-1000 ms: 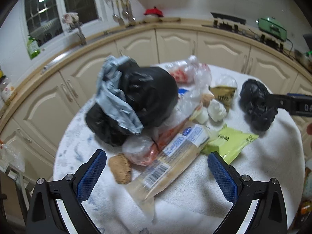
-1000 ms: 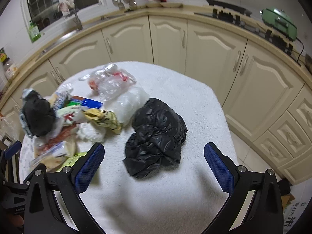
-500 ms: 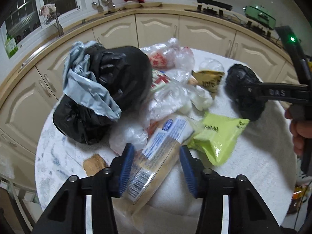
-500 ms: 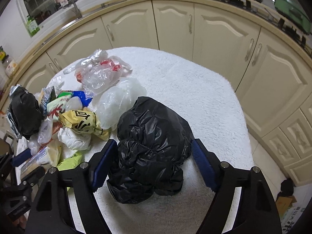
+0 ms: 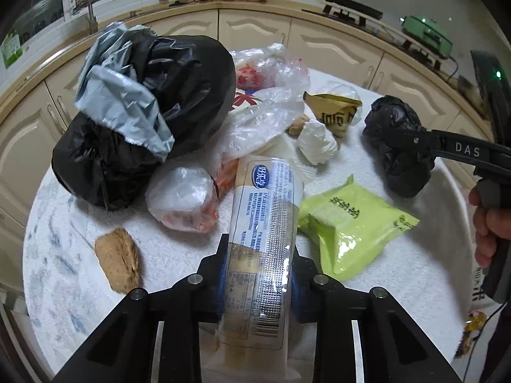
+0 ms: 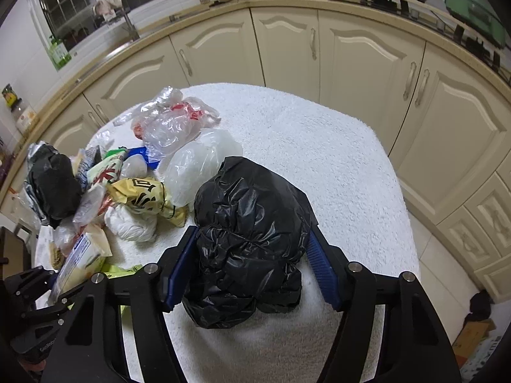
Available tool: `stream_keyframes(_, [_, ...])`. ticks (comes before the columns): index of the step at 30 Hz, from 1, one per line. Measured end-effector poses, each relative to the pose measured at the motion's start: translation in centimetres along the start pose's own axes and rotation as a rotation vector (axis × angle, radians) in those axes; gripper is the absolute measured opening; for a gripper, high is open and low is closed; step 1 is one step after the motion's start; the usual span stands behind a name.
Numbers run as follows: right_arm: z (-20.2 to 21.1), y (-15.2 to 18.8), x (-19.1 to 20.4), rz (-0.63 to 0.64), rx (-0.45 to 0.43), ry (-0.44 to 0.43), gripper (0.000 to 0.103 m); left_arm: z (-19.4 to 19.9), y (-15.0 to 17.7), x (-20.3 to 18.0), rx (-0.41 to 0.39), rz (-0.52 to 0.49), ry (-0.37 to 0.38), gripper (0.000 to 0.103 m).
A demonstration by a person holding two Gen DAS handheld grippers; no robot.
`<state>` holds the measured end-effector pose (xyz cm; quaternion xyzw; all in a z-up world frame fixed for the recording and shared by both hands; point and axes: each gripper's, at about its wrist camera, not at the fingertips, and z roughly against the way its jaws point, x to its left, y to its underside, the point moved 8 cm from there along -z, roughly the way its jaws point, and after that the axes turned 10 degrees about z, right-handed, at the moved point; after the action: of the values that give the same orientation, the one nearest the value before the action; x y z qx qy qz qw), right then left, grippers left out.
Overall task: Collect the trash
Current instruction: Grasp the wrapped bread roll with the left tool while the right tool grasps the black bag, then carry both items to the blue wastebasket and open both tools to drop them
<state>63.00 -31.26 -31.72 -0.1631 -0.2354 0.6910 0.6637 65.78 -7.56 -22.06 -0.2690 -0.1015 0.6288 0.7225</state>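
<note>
Trash lies on a round table under a white towel [image 5: 399, 281]. My left gripper [image 5: 258, 274] is shut on a long clear cracker wrapper [image 5: 263, 233] with a blue logo, which points away from me. My right gripper [image 6: 250, 268] is shut on a crumpled black plastic bag [image 6: 252, 223]; the bag also shows at the right of the left wrist view [image 5: 396, 140]. The wrapper shows at the lower left of the right wrist view [image 6: 80, 255].
A big black bag with a grey liner [image 5: 143, 111] stands at the left. Around it lie clear plastic bags [image 5: 265, 118], a yellow packet [image 5: 335, 111], a white wad [image 5: 316, 142], a lime-green pouch [image 5: 351, 223] and a brown lump [image 5: 118, 258]. Cream cabinets [image 6: 351, 63] curve behind.
Both grippers were wide open a second ago. The left has closed on the cracker wrapper and the right has closed on the small black bag.
</note>
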Motion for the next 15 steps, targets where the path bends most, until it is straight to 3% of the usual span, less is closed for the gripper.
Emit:
stream_keyframes(4, [0.9, 1.0, 0.0, -0.021, -0.011, -0.035, 0.065, 1.2, 1.5, 0.0, -0.026, 0.057, 0.037, 0.025])
stream_keyframes(15, [4.8, 2.8, -1.0, -0.093, -0.090, -0.119, 0.065, 3.8, 1.6, -0.5, -0.199, 0.069, 0.013, 0.025])
